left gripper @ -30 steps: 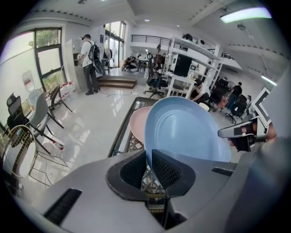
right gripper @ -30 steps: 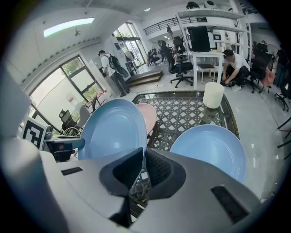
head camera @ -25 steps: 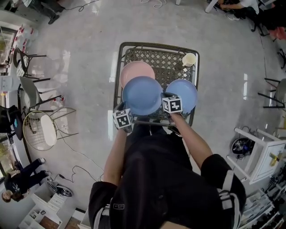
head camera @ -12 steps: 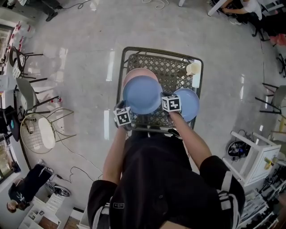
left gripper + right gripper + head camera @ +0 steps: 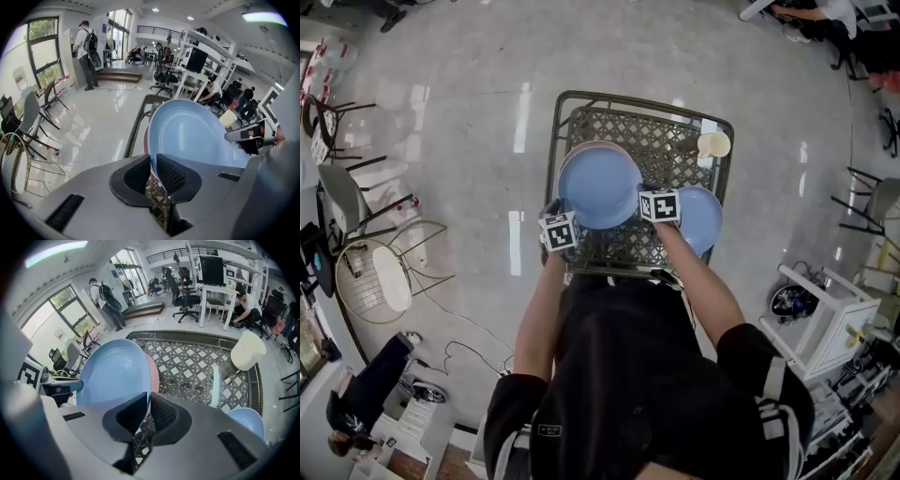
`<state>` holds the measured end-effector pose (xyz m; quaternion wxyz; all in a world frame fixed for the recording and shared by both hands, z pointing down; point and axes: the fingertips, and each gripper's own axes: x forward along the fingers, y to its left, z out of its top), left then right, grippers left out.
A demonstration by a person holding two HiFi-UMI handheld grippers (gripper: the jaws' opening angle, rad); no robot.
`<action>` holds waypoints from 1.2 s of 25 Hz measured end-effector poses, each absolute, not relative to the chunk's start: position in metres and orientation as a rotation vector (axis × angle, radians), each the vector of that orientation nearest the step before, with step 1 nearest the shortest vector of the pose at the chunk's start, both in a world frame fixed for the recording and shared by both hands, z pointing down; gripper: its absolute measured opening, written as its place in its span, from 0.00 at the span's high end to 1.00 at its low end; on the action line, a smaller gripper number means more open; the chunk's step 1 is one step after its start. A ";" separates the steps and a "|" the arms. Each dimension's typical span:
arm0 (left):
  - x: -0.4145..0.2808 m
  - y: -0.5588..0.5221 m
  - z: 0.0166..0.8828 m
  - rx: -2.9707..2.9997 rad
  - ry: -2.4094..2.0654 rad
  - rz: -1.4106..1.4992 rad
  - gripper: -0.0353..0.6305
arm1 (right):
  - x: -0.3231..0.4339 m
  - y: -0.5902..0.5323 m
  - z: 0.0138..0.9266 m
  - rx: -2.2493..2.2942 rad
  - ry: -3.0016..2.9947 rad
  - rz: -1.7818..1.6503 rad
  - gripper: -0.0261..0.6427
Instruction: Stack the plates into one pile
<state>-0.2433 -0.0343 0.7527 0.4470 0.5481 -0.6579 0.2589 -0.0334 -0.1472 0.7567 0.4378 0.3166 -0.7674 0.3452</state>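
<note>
Both grippers hold one blue plate (image 5: 598,187) by its near rim, above a pink plate (image 5: 591,146) that shows only as a thin edge behind it. My left gripper (image 5: 567,216) is shut on the plate's left near edge (image 5: 197,133), its pads either side of the rim. My right gripper (image 5: 643,206) is shut on the same plate (image 5: 112,371) at its right near edge. The pink plate (image 5: 153,373) lies on the metal lattice table (image 5: 656,131). A second blue plate (image 5: 701,217) rests on the table's right side, beside the right gripper.
A cream cup (image 5: 713,143) stands at the table's far right corner. On the floor to the left are chairs (image 5: 356,202) and a round wire stool (image 5: 384,277). A white cart (image 5: 830,323) stands at the right. People are in the room beyond.
The held blue plate has moved away from me and over the pink plate, which now shows only a sliver. Both grippers went with it.
</note>
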 end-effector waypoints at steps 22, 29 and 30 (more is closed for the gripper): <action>-0.255 -0.046 0.795 1.305 -1.535 0.706 0.87 | -0.050 -0.166 0.794 0.799 -1.813 0.868 0.92; -0.258 -0.055 0.792 1.300 -1.566 0.679 0.85 | -0.053 -0.174 0.795 0.822 -1.840 0.854 0.89; -0.258 -0.055 0.792 1.300 -1.563 0.680 0.85 | -0.054 -0.174 0.795 0.821 -1.844 0.850 0.89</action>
